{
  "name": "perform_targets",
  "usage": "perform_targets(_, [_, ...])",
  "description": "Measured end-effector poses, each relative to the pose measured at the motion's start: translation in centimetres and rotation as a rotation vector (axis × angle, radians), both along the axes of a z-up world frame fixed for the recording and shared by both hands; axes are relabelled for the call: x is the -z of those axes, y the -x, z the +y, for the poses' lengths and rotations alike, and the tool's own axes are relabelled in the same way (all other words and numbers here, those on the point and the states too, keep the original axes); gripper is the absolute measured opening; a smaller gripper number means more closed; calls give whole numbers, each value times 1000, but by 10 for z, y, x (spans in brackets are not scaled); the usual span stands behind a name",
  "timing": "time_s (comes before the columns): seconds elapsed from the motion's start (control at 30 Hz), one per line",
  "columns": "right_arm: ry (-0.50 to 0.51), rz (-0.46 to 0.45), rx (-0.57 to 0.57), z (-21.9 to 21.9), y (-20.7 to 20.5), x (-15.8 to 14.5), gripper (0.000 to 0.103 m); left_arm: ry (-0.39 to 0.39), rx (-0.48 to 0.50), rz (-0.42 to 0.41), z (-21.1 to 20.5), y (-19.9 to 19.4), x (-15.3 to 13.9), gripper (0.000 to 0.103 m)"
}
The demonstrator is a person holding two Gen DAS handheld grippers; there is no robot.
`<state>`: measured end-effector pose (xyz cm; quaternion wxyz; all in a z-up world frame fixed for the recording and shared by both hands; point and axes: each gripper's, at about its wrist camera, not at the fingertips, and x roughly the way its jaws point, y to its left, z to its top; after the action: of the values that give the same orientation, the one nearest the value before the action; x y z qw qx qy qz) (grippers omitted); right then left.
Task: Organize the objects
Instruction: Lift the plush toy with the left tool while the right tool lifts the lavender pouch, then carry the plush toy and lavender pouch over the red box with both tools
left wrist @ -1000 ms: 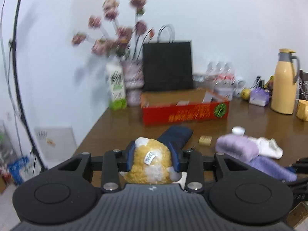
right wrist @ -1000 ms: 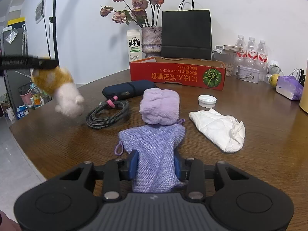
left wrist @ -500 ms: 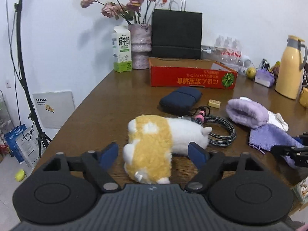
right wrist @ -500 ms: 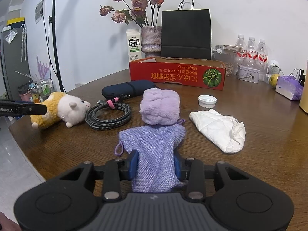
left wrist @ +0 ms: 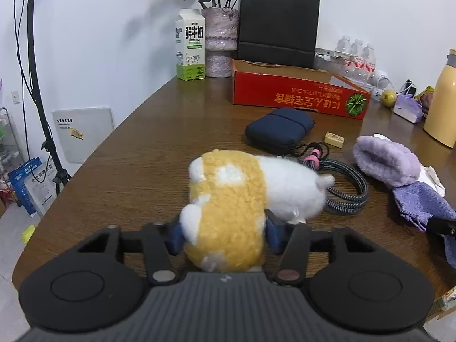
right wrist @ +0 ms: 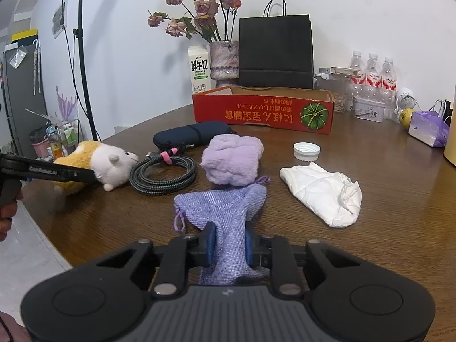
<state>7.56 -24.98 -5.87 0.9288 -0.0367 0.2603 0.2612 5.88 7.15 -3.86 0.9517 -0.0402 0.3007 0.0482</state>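
My left gripper (left wrist: pixel 223 235) has just closed its jaws on the plush (left wrist: pixel 239 199), lying on the table (left wrist: pixel 136 154) beside the cable (left wrist: pixel 346 183). My right gripper (right wrist: pixel 229 243) pinches the pouch (right wrist: pixel 225 208) tight, near the cable; only its view shows the cap (right wrist: pixel 306 151).

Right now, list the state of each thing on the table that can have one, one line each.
left gripper: fingers just closing, shut on the plush hamster
plush hamster: lying on its side on the table
right gripper: fingers shut on the purple mesh pouch
purple mesh pouch: flat, pinched at one end
cable: coiled, tied
red box: open-topped
bottle cap: off, loose
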Motion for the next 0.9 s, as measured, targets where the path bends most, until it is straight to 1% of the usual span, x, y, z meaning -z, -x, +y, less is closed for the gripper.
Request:
perform_targets(0.17, [-15,-6,12,-6,8,-5,14,24,-5,-33,-2,13,-6,49])
perform_targets(0.33, [-28,-22,26,-12,15,-12,13,14,-10,-118,-8,28,-22,49])
perform_targets(0.4, [-30,-30,33,-13,16,-15,13,16,-3,-136,-11,30,-29,49])
perform_targets(0.57, [-36,-57,43,-16,17,-25,13,15,11,-162,-20,27,-40,49])
perform_targets(0.9, [-52,-112,58,-19,7,-48,13,9,53,-203,-41,8,-56,49])
